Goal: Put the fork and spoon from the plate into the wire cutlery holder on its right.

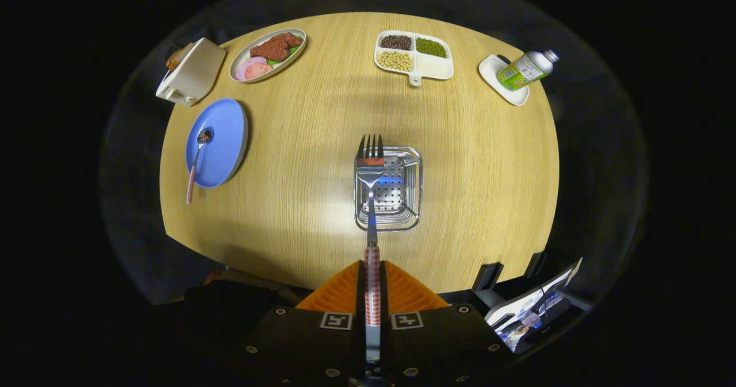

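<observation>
Gripper (pixel 372 295) fingers pressed together on the fork (pixel 371 203), clamped on its checked handle; metal neck and tines stick out ahead, head hanging over the wire cutlery holder (pixel 415 191) – tines overlap its far left rim; height above it I cannot tell. Fork reads as light, stiff, thin; smooth handle likely slippery, so a grip near the handle's end lets the head swing – taking it nearer the middle would be steadier. Holder looks light too, could slide or tip if the fork knocks the wire rim.

Spoon (pixel 195 165) not yet moved; lies on the blue plate (pixel 227 131) well left of the holder, bowl on the plate, checked handle poking off the near rim over the table (pixel 299 203) – that overhang is the obvious place to pinch.

Further out: toaster (pixel 192 71) beyond the plate; oval dish (pixel 270 53) of food; divided tray (pixel 437 68) of beans; bottle (pixel 526 69) on a small white dish (pixel 489 68) at far right.
</observation>
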`<state>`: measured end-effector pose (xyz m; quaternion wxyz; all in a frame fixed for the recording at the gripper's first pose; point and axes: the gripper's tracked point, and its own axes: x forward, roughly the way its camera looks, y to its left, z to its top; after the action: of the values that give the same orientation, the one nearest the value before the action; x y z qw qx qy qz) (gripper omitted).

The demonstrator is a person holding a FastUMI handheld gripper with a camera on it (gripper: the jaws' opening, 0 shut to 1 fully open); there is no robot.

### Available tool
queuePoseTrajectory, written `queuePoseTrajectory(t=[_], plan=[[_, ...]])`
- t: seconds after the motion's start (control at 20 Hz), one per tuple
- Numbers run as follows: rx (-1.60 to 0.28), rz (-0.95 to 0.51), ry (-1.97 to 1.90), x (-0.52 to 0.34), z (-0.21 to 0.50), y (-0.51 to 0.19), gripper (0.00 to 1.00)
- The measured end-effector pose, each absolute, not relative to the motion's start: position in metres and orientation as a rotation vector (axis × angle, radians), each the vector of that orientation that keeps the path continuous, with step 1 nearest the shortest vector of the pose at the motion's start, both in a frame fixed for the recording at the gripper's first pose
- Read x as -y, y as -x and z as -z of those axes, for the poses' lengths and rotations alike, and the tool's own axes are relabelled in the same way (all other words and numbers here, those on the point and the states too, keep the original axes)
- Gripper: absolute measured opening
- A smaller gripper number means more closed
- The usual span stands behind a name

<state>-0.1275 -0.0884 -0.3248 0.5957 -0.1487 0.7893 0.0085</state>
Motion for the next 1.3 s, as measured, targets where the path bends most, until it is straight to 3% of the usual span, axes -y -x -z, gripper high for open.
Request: queuePoseTrajectory(t=[0.8, 1.3], plan=[[-2.254, -0.006, 0.318, 0.105, 0.349, 0.130, 0.10], [-2.197, -0.002, 0.245, 0.092, 0.356, 0.096, 0.17]])
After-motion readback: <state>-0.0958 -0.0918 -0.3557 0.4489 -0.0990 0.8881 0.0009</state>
